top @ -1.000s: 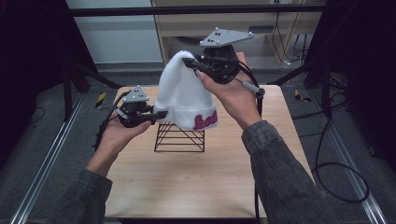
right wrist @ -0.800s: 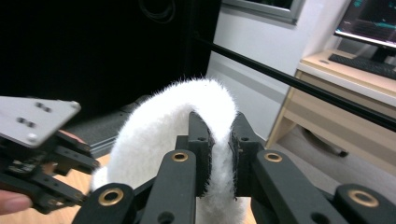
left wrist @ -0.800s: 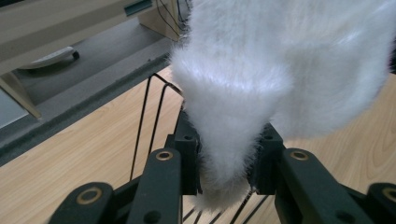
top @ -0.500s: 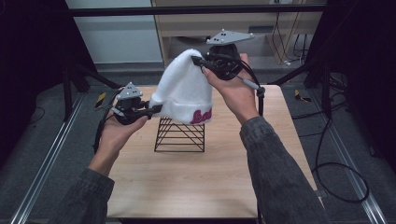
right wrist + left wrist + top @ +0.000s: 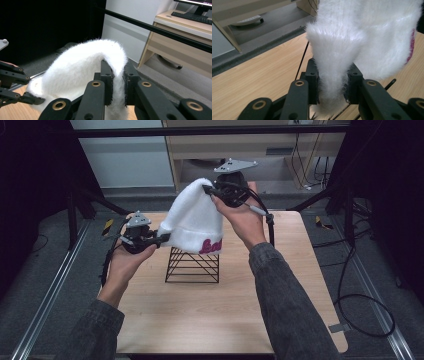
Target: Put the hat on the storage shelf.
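Both grippers clamped on white fuzzy hat: left gripper jaws pinch brim, right gripper jaws pinch crown.

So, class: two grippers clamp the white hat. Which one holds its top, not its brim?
The right gripper: it pinches the hat at its crown, up high, while the left gripper grips the brim, low beside the wire rack.

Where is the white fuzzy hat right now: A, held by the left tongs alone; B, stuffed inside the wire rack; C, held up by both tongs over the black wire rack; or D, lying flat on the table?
C: the left tongs pinch the white fuzzy hat at its lower edge and the right tongs pinch its top, with the hat hanging just above the black wire rack.
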`<state>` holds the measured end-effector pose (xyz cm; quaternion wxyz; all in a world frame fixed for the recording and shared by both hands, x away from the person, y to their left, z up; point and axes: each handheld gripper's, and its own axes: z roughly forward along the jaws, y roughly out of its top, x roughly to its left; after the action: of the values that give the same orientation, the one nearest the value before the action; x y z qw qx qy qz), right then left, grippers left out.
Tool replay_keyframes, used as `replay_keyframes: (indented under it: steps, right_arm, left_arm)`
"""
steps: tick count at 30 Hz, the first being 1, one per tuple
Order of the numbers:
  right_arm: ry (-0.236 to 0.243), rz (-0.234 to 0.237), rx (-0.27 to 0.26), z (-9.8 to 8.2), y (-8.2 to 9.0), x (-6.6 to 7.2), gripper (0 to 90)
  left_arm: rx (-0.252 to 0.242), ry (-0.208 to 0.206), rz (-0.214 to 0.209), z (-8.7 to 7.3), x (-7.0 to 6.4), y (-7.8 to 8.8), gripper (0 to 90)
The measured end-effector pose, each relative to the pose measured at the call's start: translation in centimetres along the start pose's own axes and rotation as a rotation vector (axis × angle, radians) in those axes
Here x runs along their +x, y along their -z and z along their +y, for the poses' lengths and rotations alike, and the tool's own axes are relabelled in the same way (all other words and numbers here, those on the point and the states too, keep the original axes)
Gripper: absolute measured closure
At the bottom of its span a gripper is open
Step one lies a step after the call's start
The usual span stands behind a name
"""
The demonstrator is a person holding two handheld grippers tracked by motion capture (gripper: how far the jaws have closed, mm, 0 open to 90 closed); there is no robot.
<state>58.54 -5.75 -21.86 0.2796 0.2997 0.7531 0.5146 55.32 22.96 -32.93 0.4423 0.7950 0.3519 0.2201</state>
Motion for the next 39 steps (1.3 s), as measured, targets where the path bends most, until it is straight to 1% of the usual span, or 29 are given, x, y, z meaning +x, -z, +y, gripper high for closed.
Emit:
replay_keyframes:
  steps: [4,5,7,10,16,18,21,23,26,28,30,33,35,37,38,39]
  right_arm:
    - [0.007,0.006,0.002,-0.2,-0.5,0.4,82.4]
    - [0.003,0.009,0.001,-0.2,-0.5,0.5,82.4]
    - [0.005,0.015,0.005,-0.3,-0.6,0.6,82.4]
    - [0.008,0.027,0.006,-0.4,-0.7,0.8,82.4]
    - [0.017,0.054,0.017,-0.8,-0.8,1.6,82.1]
    - [0.028,0.059,0.020,-0.7,-0.9,1.8,82.0]
    - [0.038,0.057,0.026,-0.6,-1.1,2.0,81.8]
    - [0.040,0.053,0.029,-0.6,-1.4,2.0,81.8]
    - [0.042,0.046,0.042,-0.6,-2.0,1.9,81.8]
    - [0.039,0.039,0.046,-0.6,-2.4,1.6,81.9]
    - [0.029,0.033,0.041,-0.5,-2.7,1.2,82.0]
    - [0.018,0.025,0.034,-0.1,-2.9,0.8,82.2]
    - [0.014,0.022,0.023,0.1,-2.9,0.7,82.3]
    - [0.008,0.027,0.015,0.1,-2.8,0.7,82.3]
    - [0.015,0.031,0.018,0.0,-2.8,0.8,82.3]
    - [0.019,0.033,0.020,-0.1,-2.8,0.9,82.3]
  left_arm:
    - [0.003,0.009,0.006,-0.4,0.4,-0.1,69.5]
    - [0.008,0.006,0.007,-0.5,0.4,0.0,69.5]
    - [0.003,0.012,0.007,-0.7,0.5,-0.1,69.5]
    - [0.003,0.009,0.015,-1.2,0.7,0.0,69.6]
    - [0.003,0.030,0.015,-2.3,1.1,-0.1,69.6]
    - [0.001,0.034,0.015,-2.5,1.2,-0.1,69.6]
    - [0.007,0.037,0.017,-2.7,1.4,-0.3,69.6]
    - [0.009,0.047,0.017,-2.8,1.6,-0.6,69.7]
    - [0.014,0.061,0.019,-2.9,1.9,-0.8,69.7]
    - [0.002,0.079,0.018,-2.7,2.0,-0.9,69.8]
    - [-0.004,0.071,0.023,-2.5,1.9,-0.8,69.7]
    - [-0.018,0.071,0.023,-2.2,1.8,-0.7,69.6]
    - [-0.024,0.056,0.032,-1.9,1.6,-0.7,69.5]
    - [-0.018,0.047,0.045,-1.9,1.6,-0.8,69.4]
    - [-0.013,0.045,0.048,-2.0,1.7,-0.9,69.4]
    - [-0.011,0.051,0.050,-2.2,1.9,-1.0,69.4]
